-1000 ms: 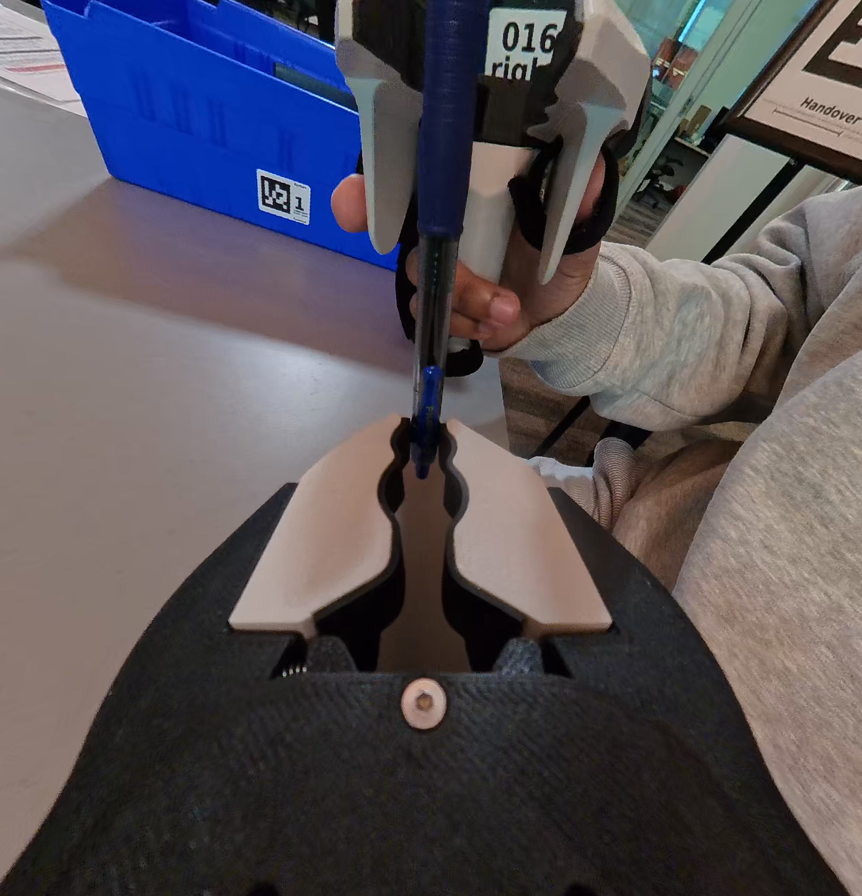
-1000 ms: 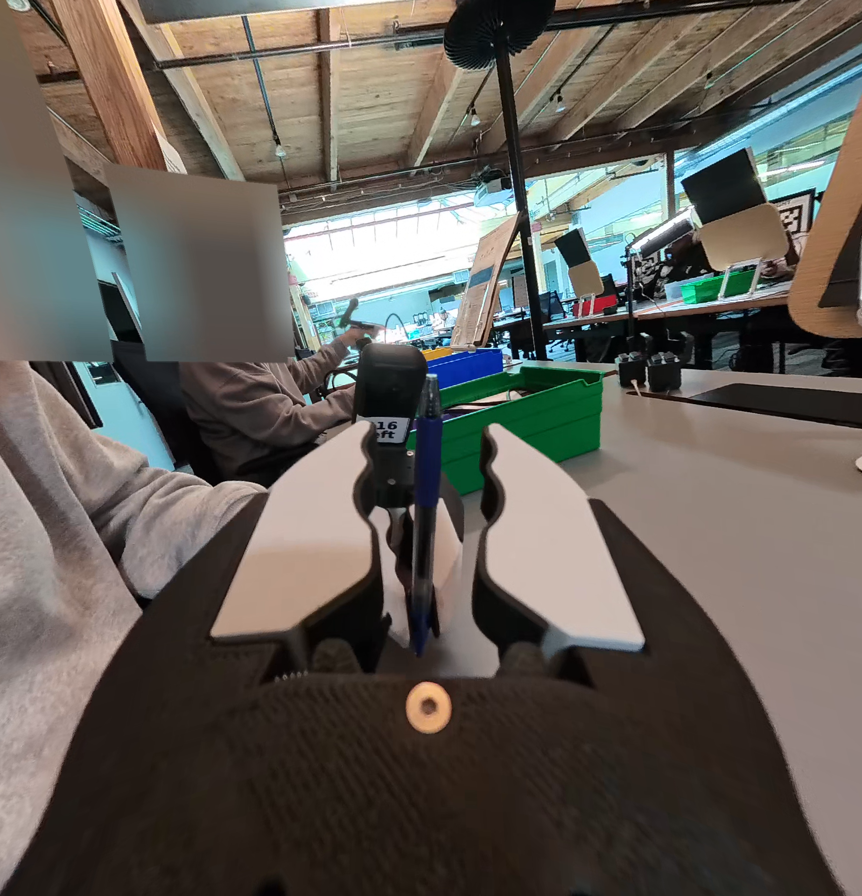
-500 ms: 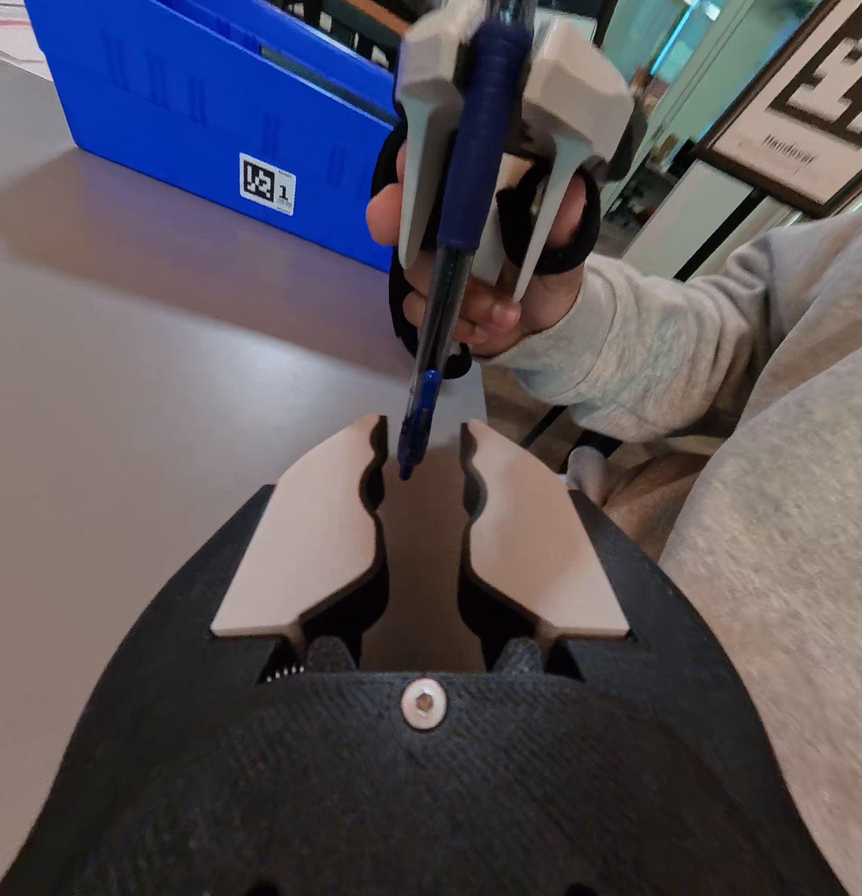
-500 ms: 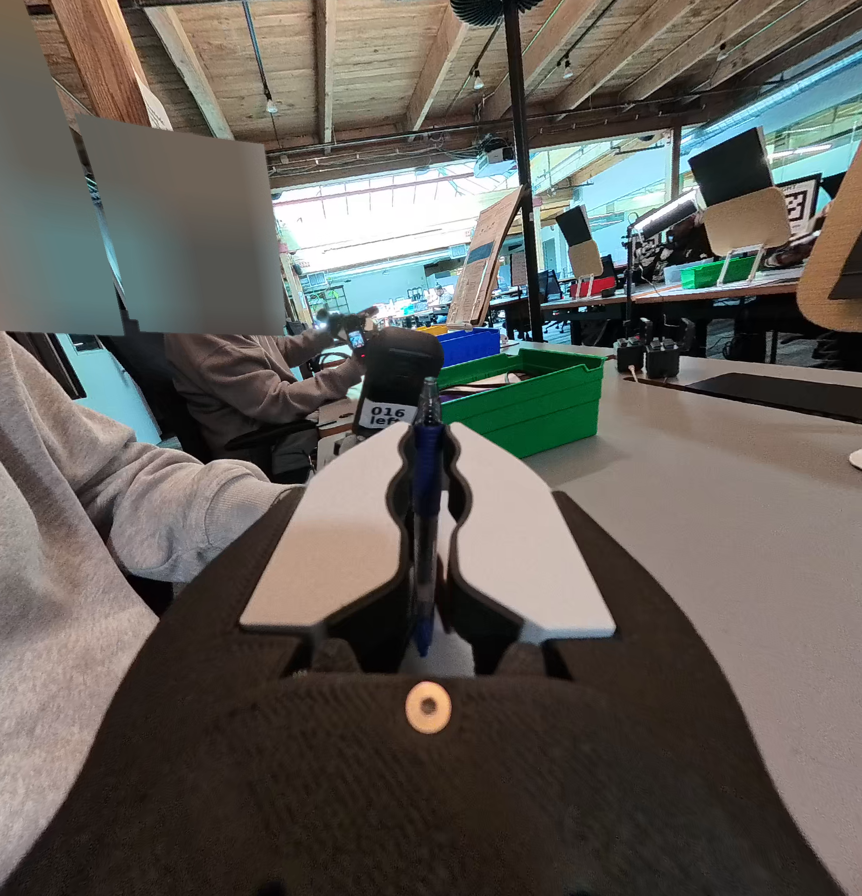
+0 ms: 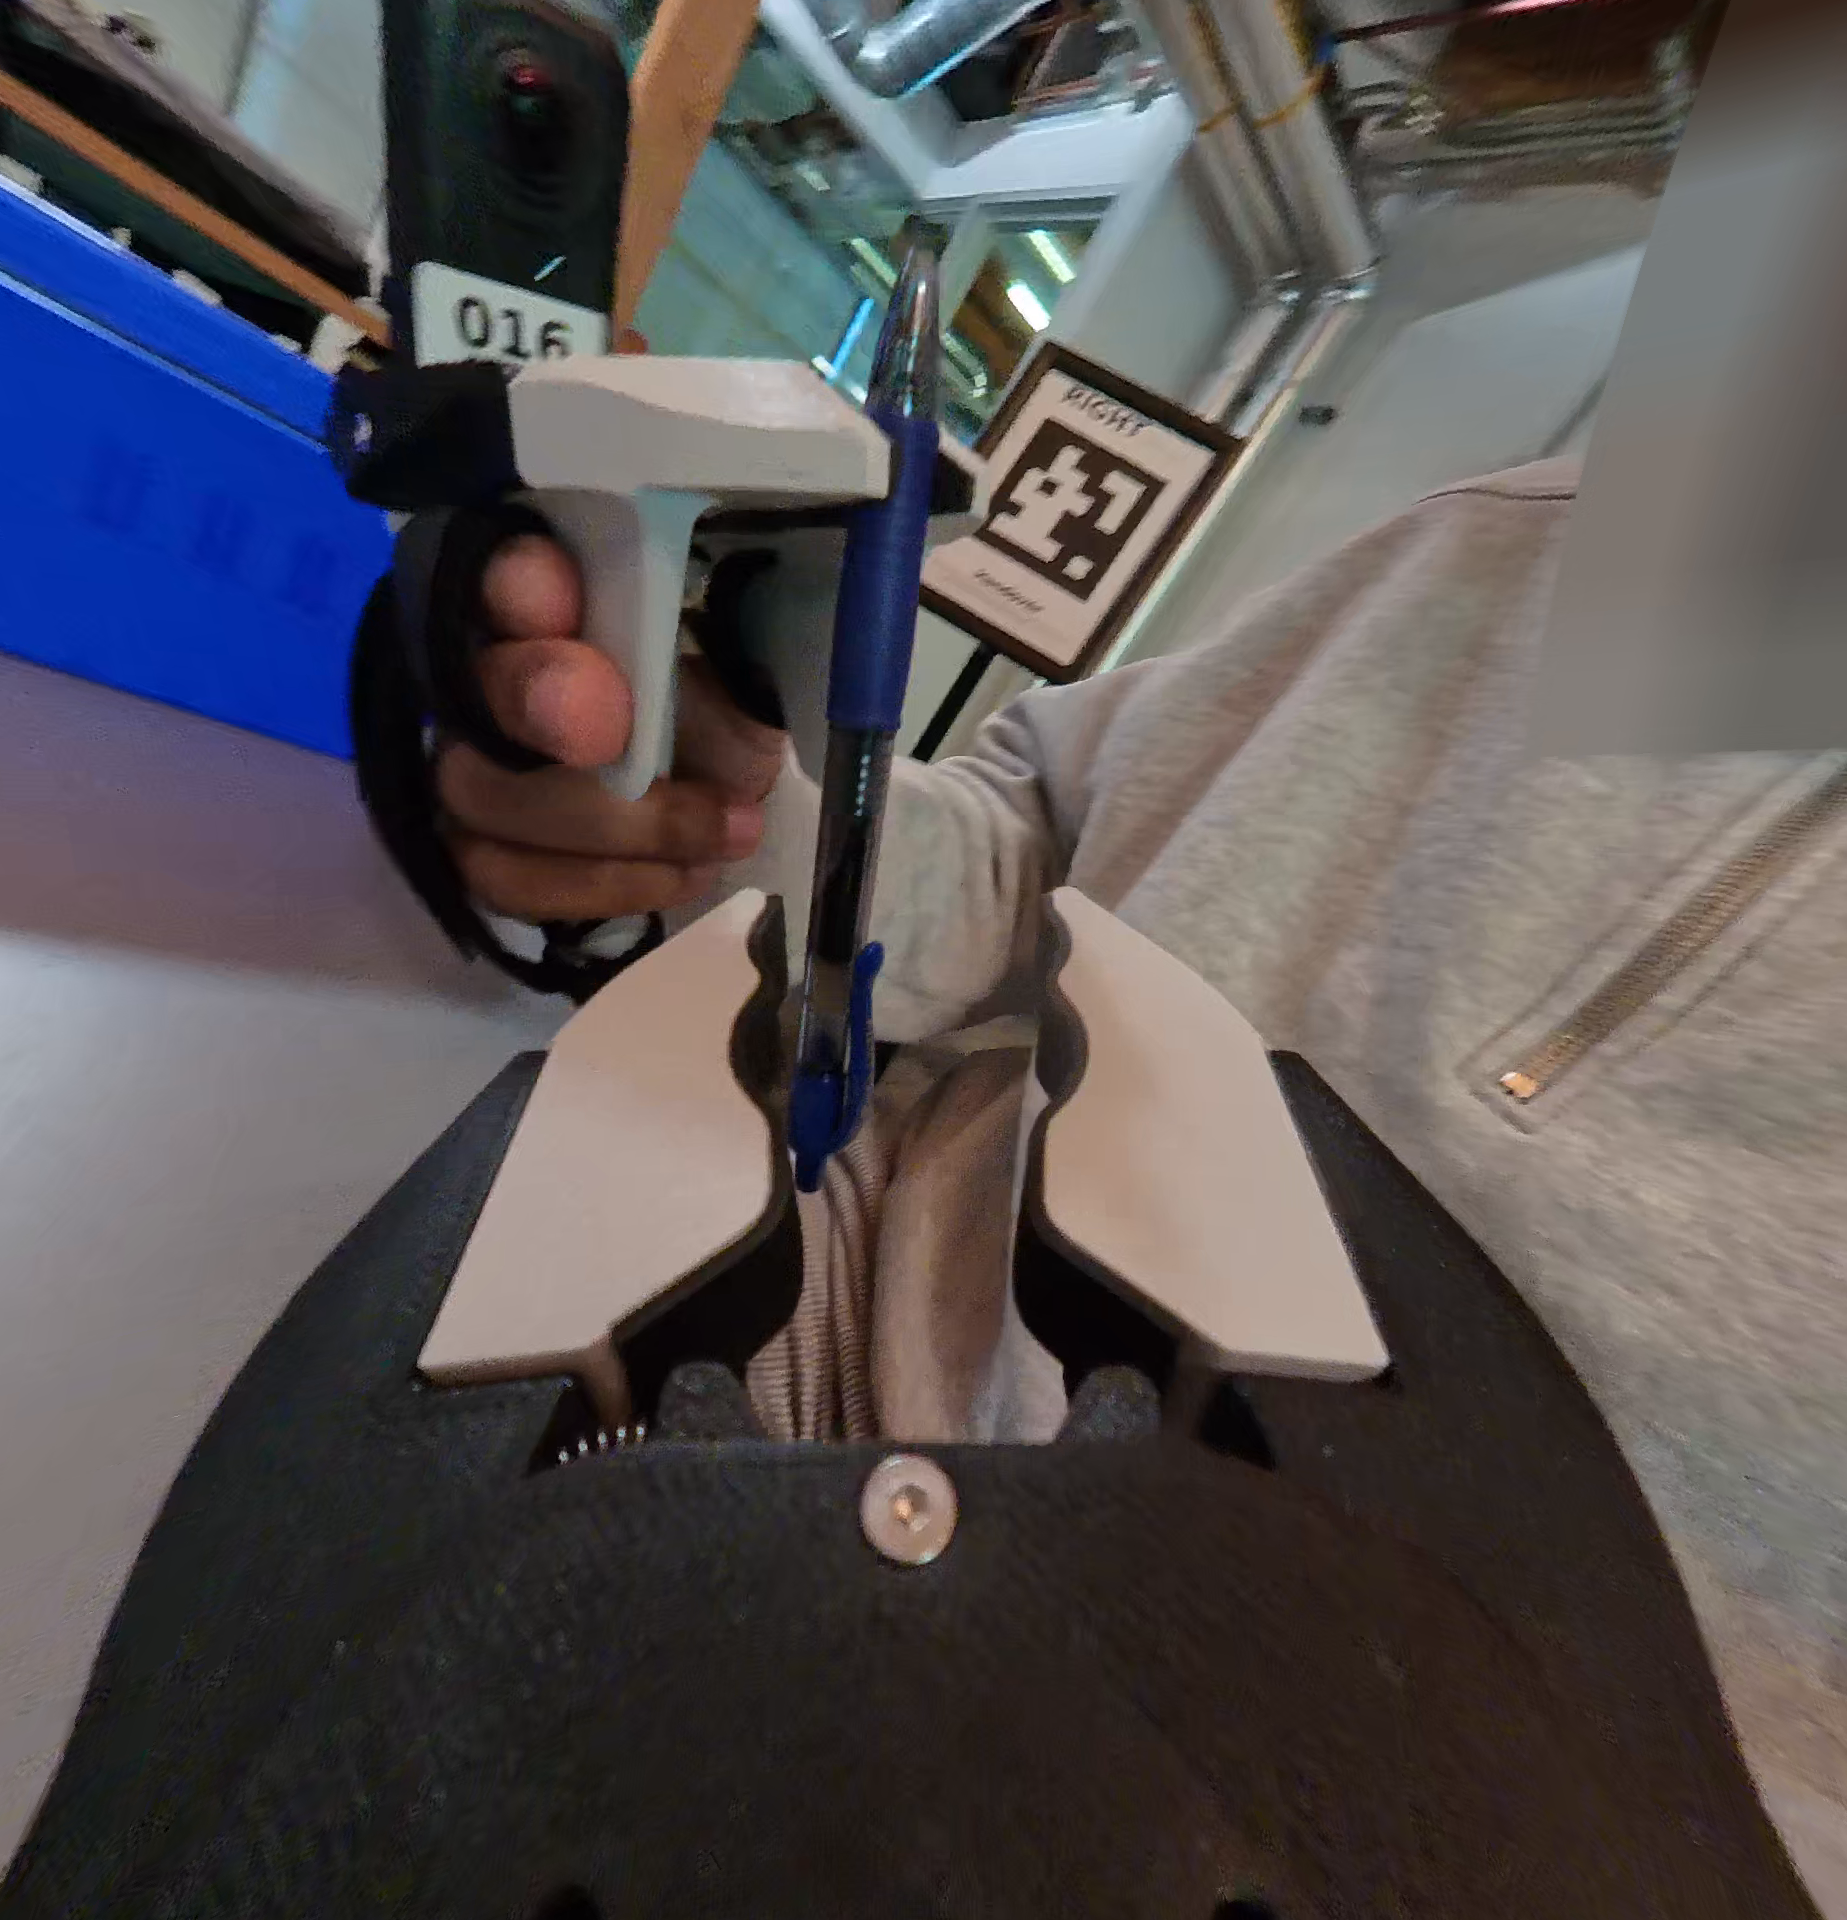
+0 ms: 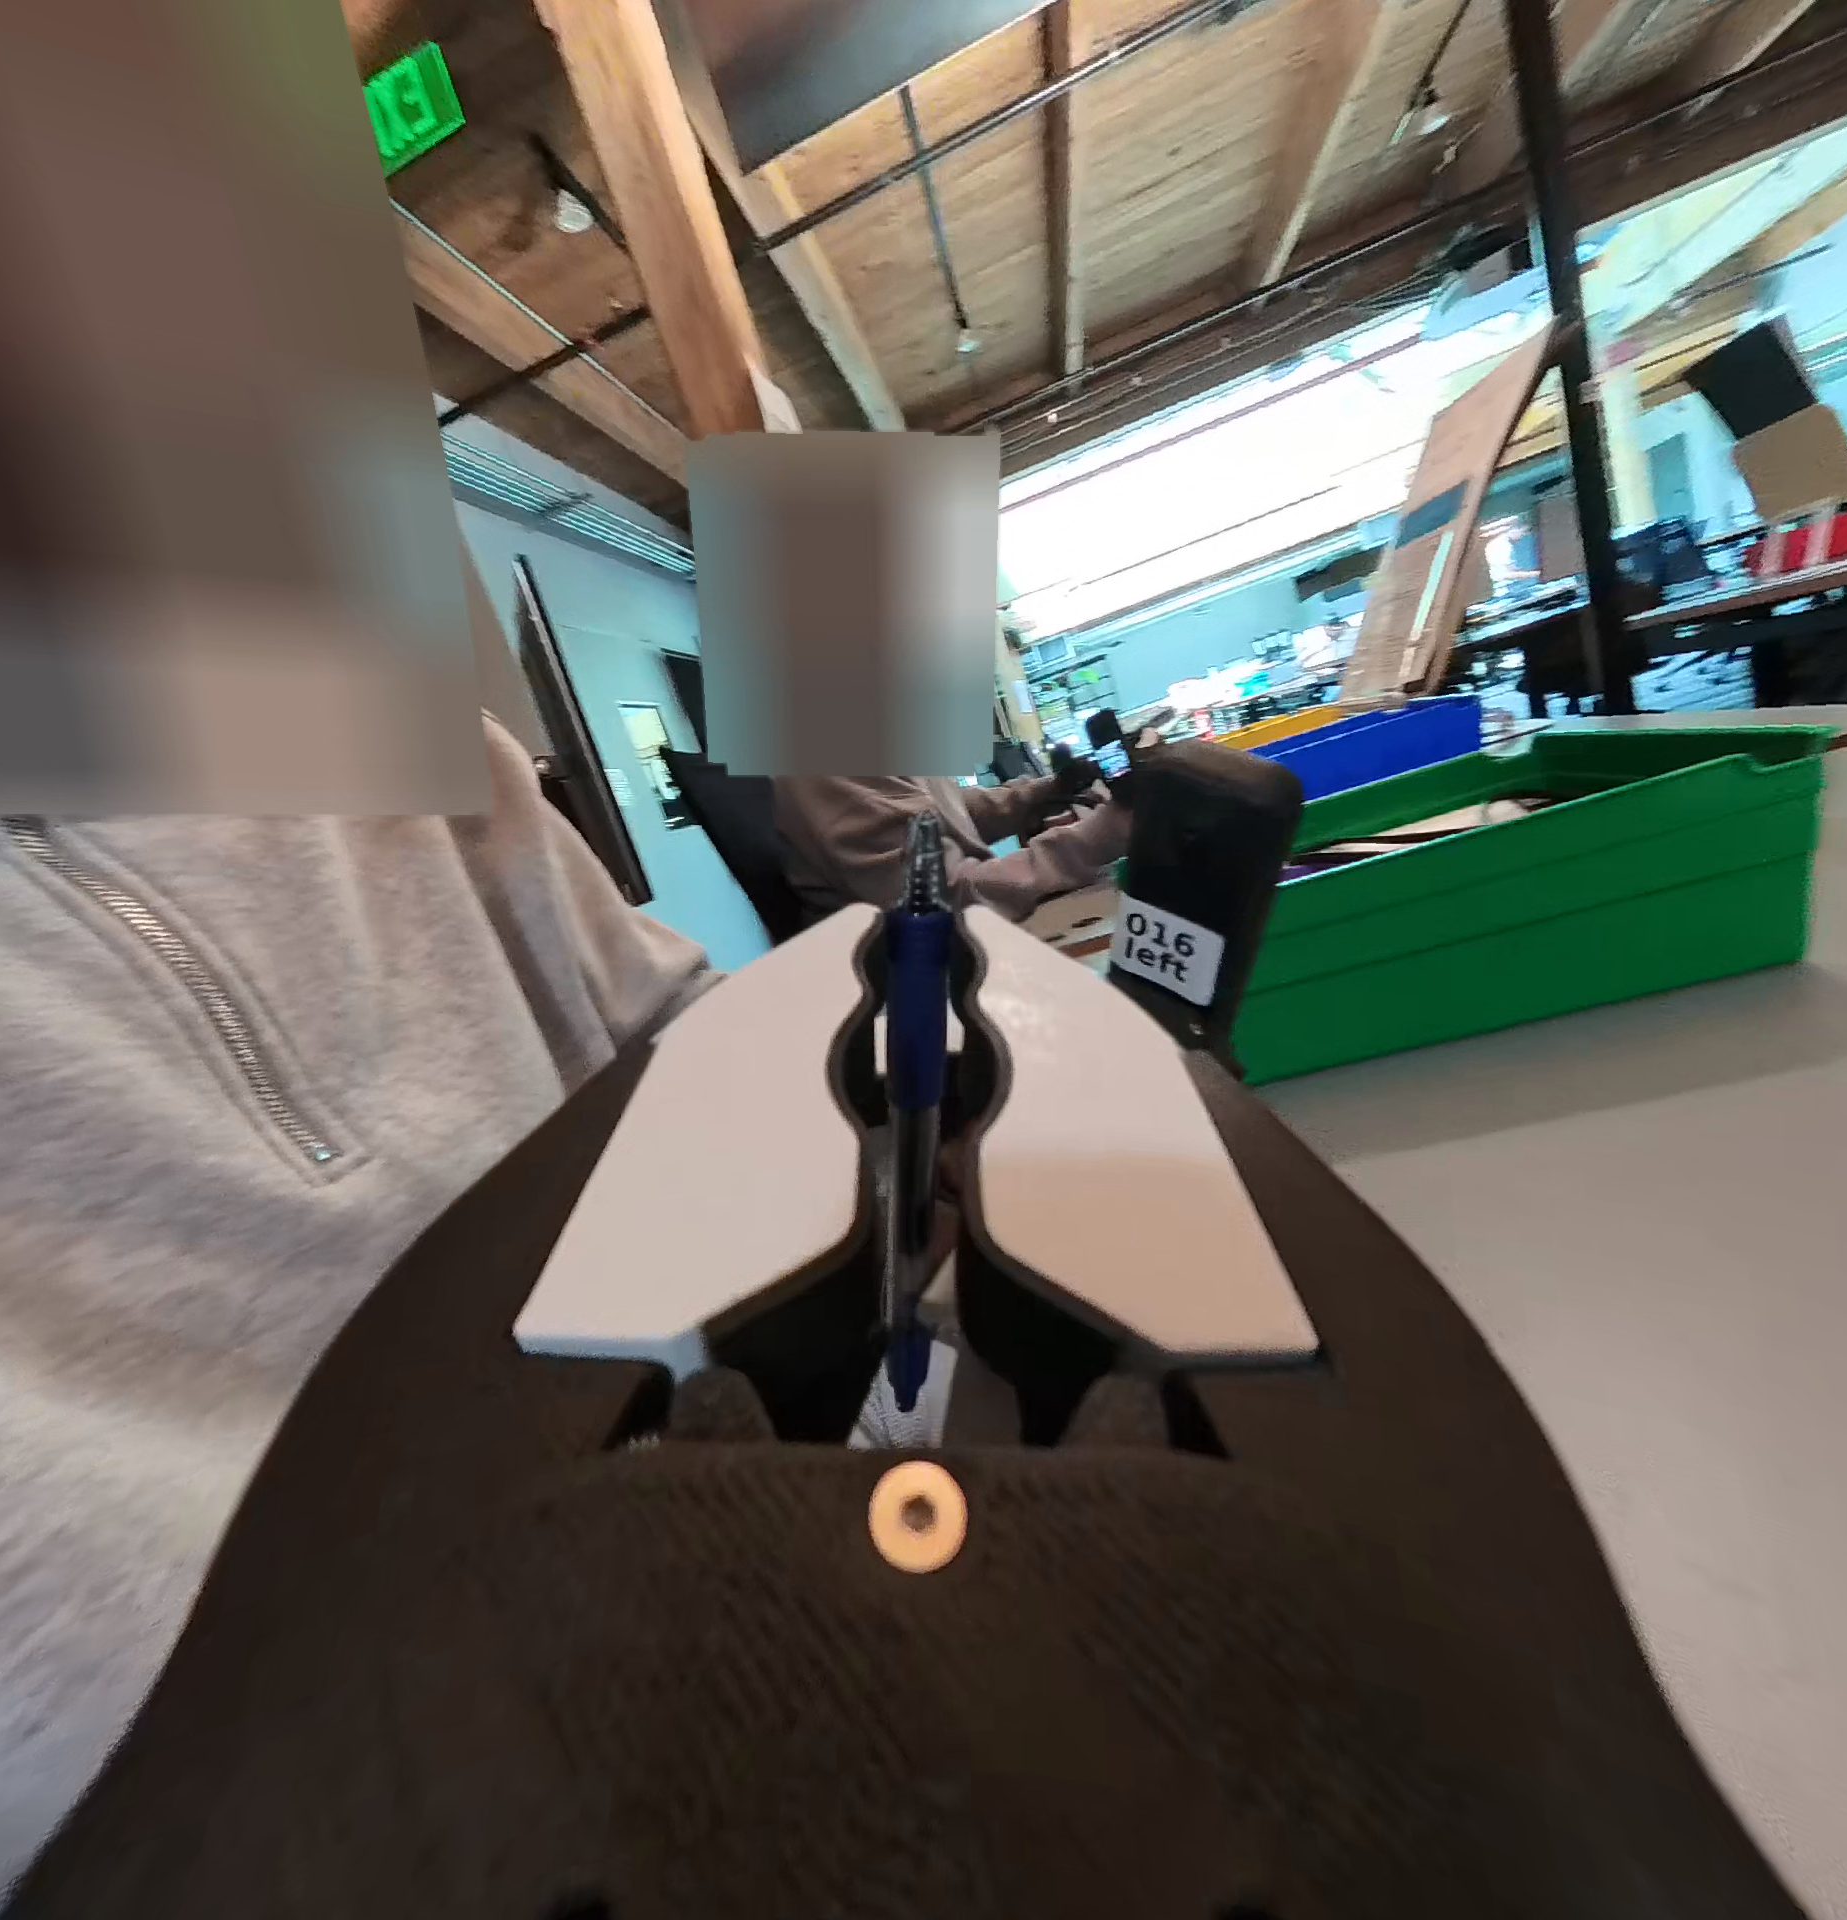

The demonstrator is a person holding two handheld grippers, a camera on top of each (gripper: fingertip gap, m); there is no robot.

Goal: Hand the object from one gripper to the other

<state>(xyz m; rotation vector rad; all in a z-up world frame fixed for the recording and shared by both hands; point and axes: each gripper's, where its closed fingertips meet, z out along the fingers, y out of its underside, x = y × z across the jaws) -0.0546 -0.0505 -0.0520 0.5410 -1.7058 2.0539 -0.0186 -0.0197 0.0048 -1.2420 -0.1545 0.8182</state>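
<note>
A blue pen (image 5: 865,665) with a clear barrel stands upright in the left wrist view. My right gripper (image 5: 883,468), seen side-on there, is shut on its blue rubber grip. My left gripper (image 5: 908,914) is open. The pen's clip end (image 5: 831,1091) hangs between its fingers, close to the left finger; I cannot tell whether it touches. In the right wrist view my right gripper (image 6: 921,920) is shut on the pen (image 6: 914,1039), whose tip pokes out past the fingertips. The left gripper's black body (image 6: 1199,862) shows just behind.
A blue bin (image 5: 119,499) stands on the grey table (image 5: 171,1091) at the left. A green bin (image 6: 1521,914) sits on the table (image 6: 1573,1247) at the right. A framed marker sign (image 5: 1085,509) stands behind. A grey sweatshirt (image 5: 1418,831) fills the right side. Spacing between my two grippers at the tips: around 7 centimeters.
A second ago my left gripper held the pen and my right was open around it. The right shut on the pen and the left opened, now wider. Both views have swung toward the person.
</note>
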